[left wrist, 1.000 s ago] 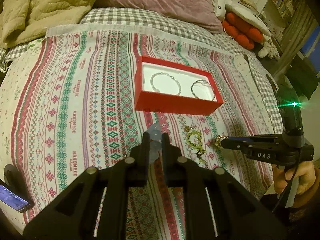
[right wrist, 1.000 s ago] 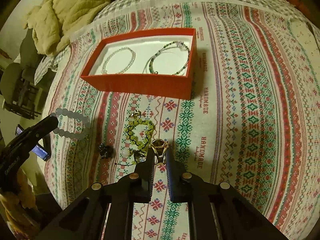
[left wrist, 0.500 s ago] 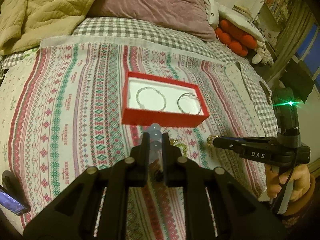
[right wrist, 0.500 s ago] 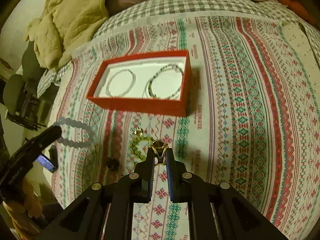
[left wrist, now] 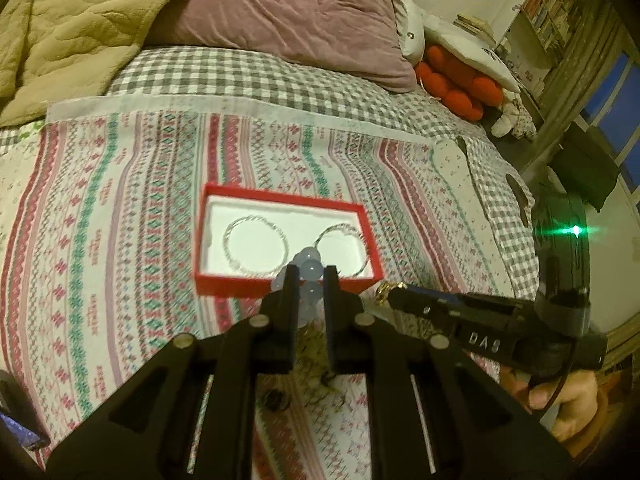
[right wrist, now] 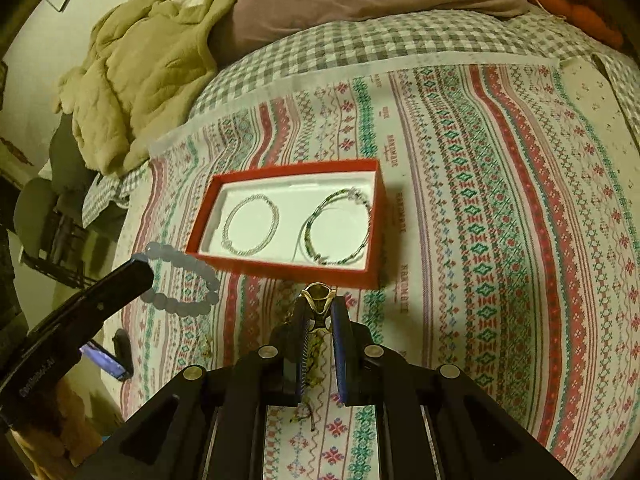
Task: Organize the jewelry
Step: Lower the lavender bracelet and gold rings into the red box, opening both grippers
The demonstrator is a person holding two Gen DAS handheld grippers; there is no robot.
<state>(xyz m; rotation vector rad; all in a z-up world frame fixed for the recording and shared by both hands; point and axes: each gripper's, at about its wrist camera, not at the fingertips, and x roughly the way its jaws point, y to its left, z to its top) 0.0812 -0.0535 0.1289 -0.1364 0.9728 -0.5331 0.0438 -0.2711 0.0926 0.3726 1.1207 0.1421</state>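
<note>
A red box (left wrist: pixel 280 286) with a white lining sits on the patterned cloth; it holds a silver bracelet (left wrist: pixel 256 246) and a darker bracelet (right wrist: pixel 338 230). My left gripper (left wrist: pixel 310 276) is shut on a pale blue bead bracelet (left wrist: pixel 309 268), held in the air just before the box's near wall; its loop hangs free in the right wrist view (right wrist: pixel 184 276). My right gripper (right wrist: pixel 319 306) is shut on a gold ring (right wrist: pixel 318 294), raised near the box's front right corner. It also shows in the left wrist view (left wrist: pixel 394 294). A green bead bracelet (right wrist: pixel 312 354) lies below, mostly hidden.
The box (right wrist: pixel 288 268) lies mid-cloth on a bed. A small dark piece (left wrist: pixel 274 398) lies on the cloth near me. A beige blanket (left wrist: pixel 72 28) and mauve pillow (left wrist: pixel 288 12) lie behind. A phone (right wrist: pixel 106 362) sits at the left edge.
Both grippers have risen and drawn back from the cloth with their pieces, so the box looks smaller and farther. The green bracelet stayed on the cloth.
</note>
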